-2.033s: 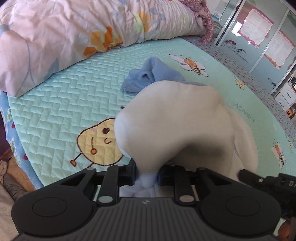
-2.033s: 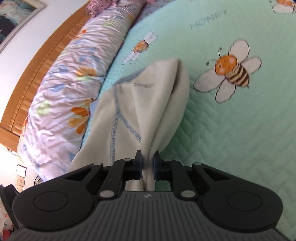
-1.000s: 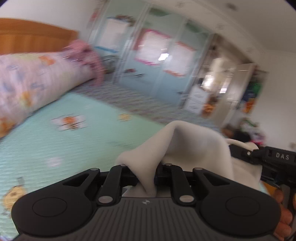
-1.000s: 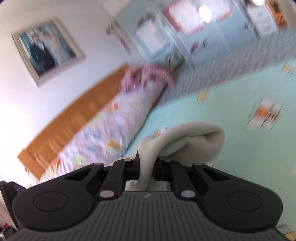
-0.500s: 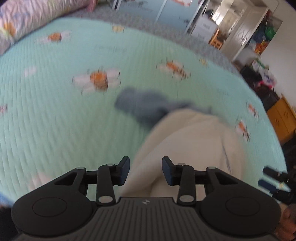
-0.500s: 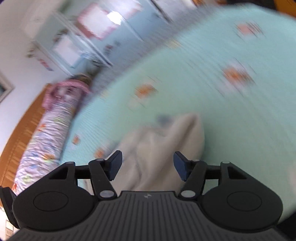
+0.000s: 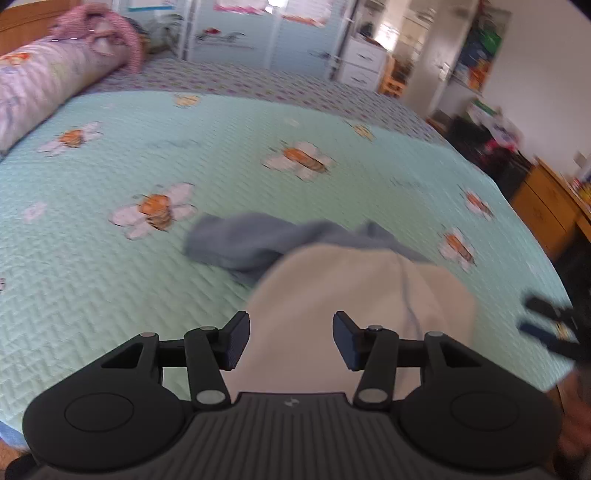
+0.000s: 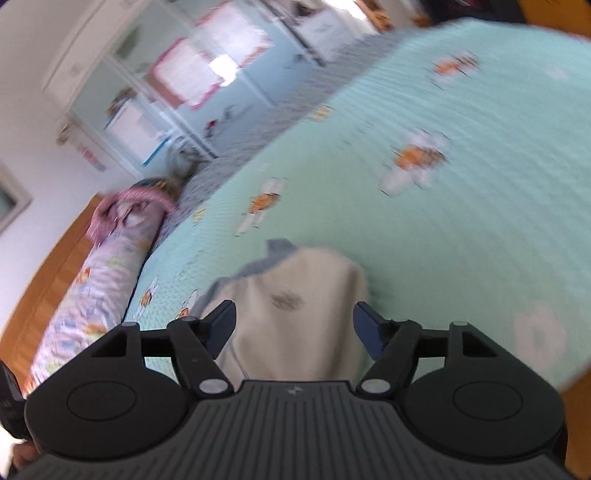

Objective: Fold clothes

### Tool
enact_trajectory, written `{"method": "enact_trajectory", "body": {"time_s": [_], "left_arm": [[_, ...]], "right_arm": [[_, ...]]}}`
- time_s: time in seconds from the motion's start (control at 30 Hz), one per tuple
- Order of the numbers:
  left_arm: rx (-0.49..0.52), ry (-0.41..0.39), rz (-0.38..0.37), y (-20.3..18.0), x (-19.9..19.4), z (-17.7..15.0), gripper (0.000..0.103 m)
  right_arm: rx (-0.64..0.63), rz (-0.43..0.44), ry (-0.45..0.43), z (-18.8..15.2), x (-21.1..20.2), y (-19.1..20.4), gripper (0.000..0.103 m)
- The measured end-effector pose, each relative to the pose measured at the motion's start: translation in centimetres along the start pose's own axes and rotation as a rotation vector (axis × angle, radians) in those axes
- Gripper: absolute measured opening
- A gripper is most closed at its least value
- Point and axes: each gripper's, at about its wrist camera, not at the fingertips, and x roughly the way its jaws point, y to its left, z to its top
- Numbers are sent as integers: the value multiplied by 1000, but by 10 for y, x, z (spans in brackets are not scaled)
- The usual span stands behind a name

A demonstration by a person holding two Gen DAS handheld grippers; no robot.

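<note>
A cream garment (image 7: 332,295) with blue stitching lies folded on the mint quilted bedspread (image 7: 110,258), near its front edge. Under its far end pokes out a blue cloth (image 7: 243,243). My left gripper (image 7: 291,339) hovers just over the garment's near end, jaws opening, pads clear of the fabric. In the right wrist view the cream garment (image 8: 295,314) lies below my right gripper (image 8: 293,326), whose jaws are opening wide and touch nothing. The blue cloth (image 8: 258,264) shows at its far edge. The right gripper's tips (image 7: 546,325) appear at the left wrist view's right edge.
A floral bolster pillow (image 7: 44,85) with a pink cloth (image 7: 107,37) on it lies along the wooden headboard side. Wardrobe doors (image 7: 236,33) stand beyond the bed. A wooden cabinet (image 7: 550,210) and clutter sit to the right of the bed.
Both grippers came down with the cream garment and let go of it. Their jaws have spread apart and the garment now lies on the bedspread over the blue cloth.
</note>
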Motion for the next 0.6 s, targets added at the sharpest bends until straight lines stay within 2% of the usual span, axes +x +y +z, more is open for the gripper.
{"method": "enact_trajectory", "body": {"time_s": [0.03, 0.17, 0.27, 0.3, 0.33, 0.37, 0.43, 0.5, 0.6], "left_arm": [[14, 12, -11, -5, 2, -2, 54], [53, 71, -37, -22, 14, -16, 55], [80, 120, -54, -37, 27, -28, 55], [91, 136, -59, -42, 33, -31, 55], [102, 152, -63, -46, 38, -35, 55], [115, 163, -64, -51, 43, -37, 55], [139, 181, -62, -58, 52, -40, 55], [142, 195, -40, -58, 61, -40, 56], [120, 214, 2, -54, 70, -40, 56]], "right_arm": [[-30, 6, -2, 7, 9, 0, 85], [-49, -36, 35, 34, 39, -26, 85], [-32, -99, 84, 38, 64, -46, 83], [-25, -102, 126, 34, 69, -50, 64], [-19, -92, 181, 29, 80, -52, 33], [-13, -77, 220, 22, 84, -54, 20], [-37, -61, 200, 9, 80, -50, 12], [-52, -35, 156, -1, 62, -40, 11], [-90, 48, 91, -16, 20, -19, 10]]}}
